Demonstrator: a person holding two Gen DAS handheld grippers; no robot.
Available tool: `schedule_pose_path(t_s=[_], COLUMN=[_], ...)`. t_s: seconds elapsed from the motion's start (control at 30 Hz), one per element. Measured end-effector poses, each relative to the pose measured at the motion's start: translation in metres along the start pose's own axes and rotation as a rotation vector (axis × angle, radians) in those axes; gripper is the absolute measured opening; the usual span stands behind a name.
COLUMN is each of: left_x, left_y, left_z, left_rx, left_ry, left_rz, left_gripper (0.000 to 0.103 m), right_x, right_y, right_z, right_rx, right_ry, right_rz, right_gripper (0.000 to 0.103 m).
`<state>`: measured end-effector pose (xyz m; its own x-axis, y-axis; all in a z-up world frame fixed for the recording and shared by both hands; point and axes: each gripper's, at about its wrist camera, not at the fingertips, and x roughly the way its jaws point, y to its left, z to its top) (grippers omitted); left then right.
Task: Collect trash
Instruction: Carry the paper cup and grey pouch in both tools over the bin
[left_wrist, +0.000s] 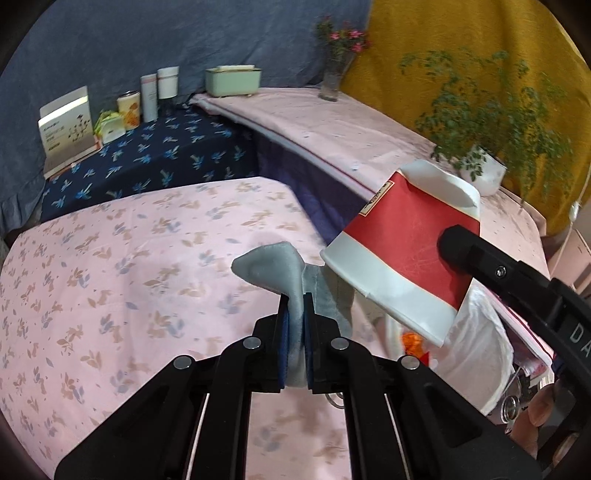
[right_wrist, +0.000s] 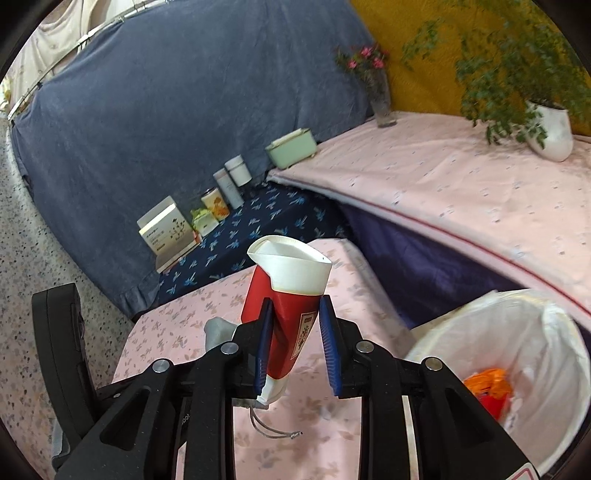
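My right gripper (right_wrist: 295, 332) is shut on a crushed red and white paper cup (right_wrist: 288, 291), held in the air over the pink floral table. The cup also shows in the left wrist view (left_wrist: 402, 251), with a right finger (left_wrist: 480, 254) on it. My left gripper (left_wrist: 293, 325) is shut on a grey cloth (left_wrist: 273, 266), lifted above the pink table (left_wrist: 110, 277). A bin lined with a white bag (right_wrist: 517, 332) stands to the right, with orange and red trash (right_wrist: 487, 387) inside. The bag also shows in the left wrist view (left_wrist: 476, 350).
A higher pink shelf (right_wrist: 443, 184) holds a white plant pot (right_wrist: 554, 129), a glass vase of flowers (right_wrist: 380, 99) and a mint green box (right_wrist: 291, 147). A dark blue floral shelf (right_wrist: 240, 229) holds tins, bottles and a card box. A thin wire (right_wrist: 273, 432) lies on the table.
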<state>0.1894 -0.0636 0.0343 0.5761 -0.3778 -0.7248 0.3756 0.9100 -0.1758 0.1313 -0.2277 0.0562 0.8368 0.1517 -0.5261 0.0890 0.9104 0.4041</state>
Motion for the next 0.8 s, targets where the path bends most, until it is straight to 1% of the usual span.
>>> schedule_pose_path(t_s=[0.23,0.47,0.8], left_x=[-0.012,-0.011,-0.004], left_y=[-0.061,-0.109,-0.154], left_z=[-0.006,-0.012,-0.021], left_rx=[0.075,0.141,0.209], left_ry=[-0.01,-0.001,0.019], left_rz=[-0.046,-0.077,-0.102], left_gripper=[0.006,0.006,0.006], right_x=[-0.048,-0.083,-0.115], right_y=[-0.04,-0.077,-0.111], right_z=[0.004,0.004,0.002], right_rx=[0.028,0.06,0.074], right_ry=[-0.058,-0.106,-0.14], right_rz=[-0.056,-0.115,-0.204], right_gripper=[0.024,0.024,0.024])
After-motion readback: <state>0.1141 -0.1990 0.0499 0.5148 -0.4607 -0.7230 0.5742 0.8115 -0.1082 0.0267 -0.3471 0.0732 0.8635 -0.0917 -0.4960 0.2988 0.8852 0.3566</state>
